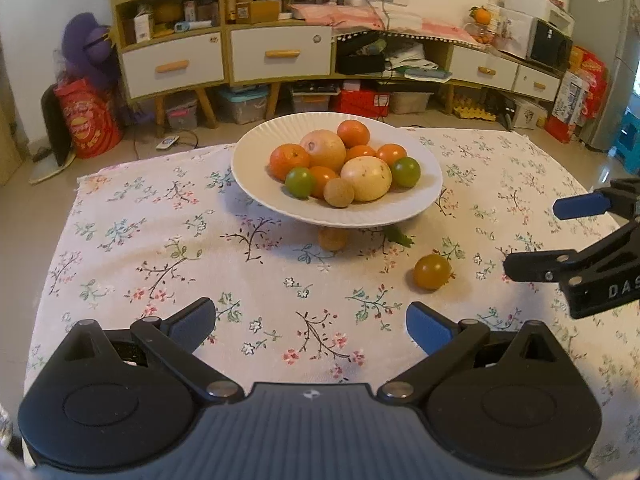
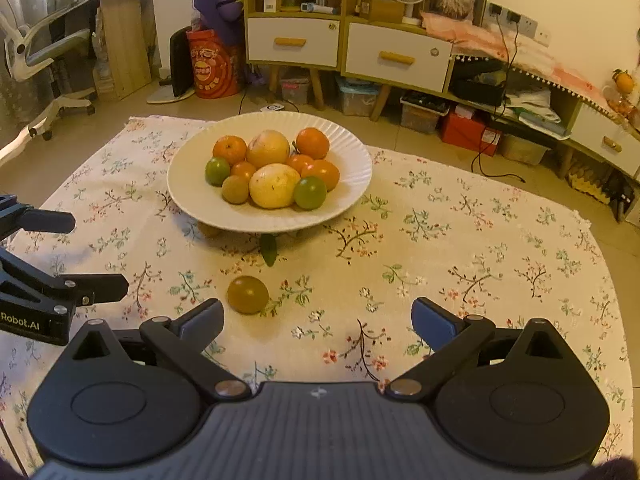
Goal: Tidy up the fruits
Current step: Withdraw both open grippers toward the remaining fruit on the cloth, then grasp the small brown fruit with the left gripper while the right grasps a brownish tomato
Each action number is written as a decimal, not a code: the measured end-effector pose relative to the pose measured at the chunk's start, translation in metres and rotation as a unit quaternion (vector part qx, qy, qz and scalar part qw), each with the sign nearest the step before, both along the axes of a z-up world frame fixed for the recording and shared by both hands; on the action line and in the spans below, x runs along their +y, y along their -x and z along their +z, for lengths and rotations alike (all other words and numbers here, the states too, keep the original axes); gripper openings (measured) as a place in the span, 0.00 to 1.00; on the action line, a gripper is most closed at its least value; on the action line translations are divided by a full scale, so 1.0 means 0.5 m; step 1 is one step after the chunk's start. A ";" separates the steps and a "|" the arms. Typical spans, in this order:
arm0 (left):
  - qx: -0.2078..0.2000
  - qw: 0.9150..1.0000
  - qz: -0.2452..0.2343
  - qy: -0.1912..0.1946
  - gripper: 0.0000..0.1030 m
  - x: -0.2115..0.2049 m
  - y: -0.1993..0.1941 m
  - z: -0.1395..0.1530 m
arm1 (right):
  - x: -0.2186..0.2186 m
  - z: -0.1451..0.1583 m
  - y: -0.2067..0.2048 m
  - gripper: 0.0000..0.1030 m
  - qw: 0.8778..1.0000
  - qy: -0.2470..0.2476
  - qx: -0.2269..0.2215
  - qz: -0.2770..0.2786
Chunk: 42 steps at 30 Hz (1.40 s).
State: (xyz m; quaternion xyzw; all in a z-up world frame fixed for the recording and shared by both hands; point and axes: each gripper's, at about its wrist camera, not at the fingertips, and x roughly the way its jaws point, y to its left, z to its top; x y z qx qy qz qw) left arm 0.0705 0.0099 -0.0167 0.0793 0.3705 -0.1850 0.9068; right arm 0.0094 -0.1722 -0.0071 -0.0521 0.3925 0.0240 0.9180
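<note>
A white footed bowl (image 1: 256, 184) (image 2: 352, 196) holds several oranges, two pale yellow fruits, two green fruits and a small brown one. A loose brownish-orange fruit (image 1: 432, 271) (image 2: 248, 294) lies on the floral cloth in front of the bowl. Another small orange fruit (image 1: 333, 239) sits under the bowl's rim, beside a green leaf (image 1: 398, 235) (image 2: 268, 249). My left gripper (image 1: 310, 322) is open and empty above the cloth. My right gripper (image 2: 318, 318) is open and empty, with the loose fruit just ahead of its left finger. Each gripper shows in the other's view, the right (image 1: 532, 236), the left (image 2: 100, 254).
The floral cloth (image 1: 160, 240) (image 2: 480, 240) covers a low table. Behind it stand a shelf unit with white drawers (image 1: 280, 56) (image 2: 396, 56), storage boxes, a red bag (image 1: 90, 120) and an office chair (image 2: 44, 52) at far left.
</note>
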 end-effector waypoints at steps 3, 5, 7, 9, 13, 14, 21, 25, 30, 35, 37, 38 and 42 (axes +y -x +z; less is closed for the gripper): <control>-0.003 1.000 -0.007 0.002 0.83 -0.002 -0.006 -0.017 | -0.004 -0.005 0.000 0.97 1.000 0.002 0.000 0.002; -0.008 1.000 -0.008 -0.001 0.83 -0.006 -0.013 -0.024 | -0.007 -0.008 -0.001 0.97 1.000 0.001 -0.001 0.005; -0.022 1.000 -0.010 0.002 0.83 -0.008 -0.020 -0.027 | -0.007 -0.013 -0.002 0.97 1.000 -0.003 -0.002 0.010; -0.034 0.999 -0.004 0.007 0.82 -0.010 -0.028 -0.031 | -0.003 -0.019 -0.002 0.97 1.000 -0.007 -0.002 0.018; -0.041 0.999 0.003 0.034 0.77 -0.013 -0.050 -0.043 | -0.003 -0.030 -0.005 0.96 0.999 -0.014 -0.005 0.028; -0.041 0.998 0.002 0.039 0.73 -0.016 -0.055 -0.048 | -0.003 -0.032 -0.006 0.96 0.999 -0.015 -0.006 0.029; -0.037 0.998 -0.007 0.048 0.54 -0.033 -0.082 -0.070 | 0.000 -0.054 -0.014 0.94 0.999 -0.021 -0.006 0.040; -0.035 0.998 -0.008 0.057 0.43 -0.037 -0.094 -0.076 | 0.014 -0.068 -0.018 0.92 0.998 -0.015 0.002 0.065; -0.037 0.997 -0.005 0.068 0.28 -0.042 -0.106 -0.082 | 0.037 -0.077 -0.022 0.85 0.997 -0.002 0.004 0.083; -0.038 0.996 -0.002 0.081 0.15 -0.046 -0.113 -0.082 | 0.045 -0.083 -0.027 0.78 0.997 0.007 0.000 0.081; -0.038 0.996 -0.003 0.082 0.09 -0.048 -0.113 -0.082 | 0.047 -0.084 -0.032 0.75 0.997 0.008 -0.002 0.080; -0.036 0.996 -0.005 0.083 0.04 -0.048 -0.116 -0.080 | 0.050 -0.085 -0.034 0.73 0.997 0.010 -0.003 0.079; -0.026 0.997 -0.011 0.076 0.02 -0.050 -0.117 -0.074 | 0.064 -0.083 -0.040 0.67 0.996 0.014 -0.008 0.089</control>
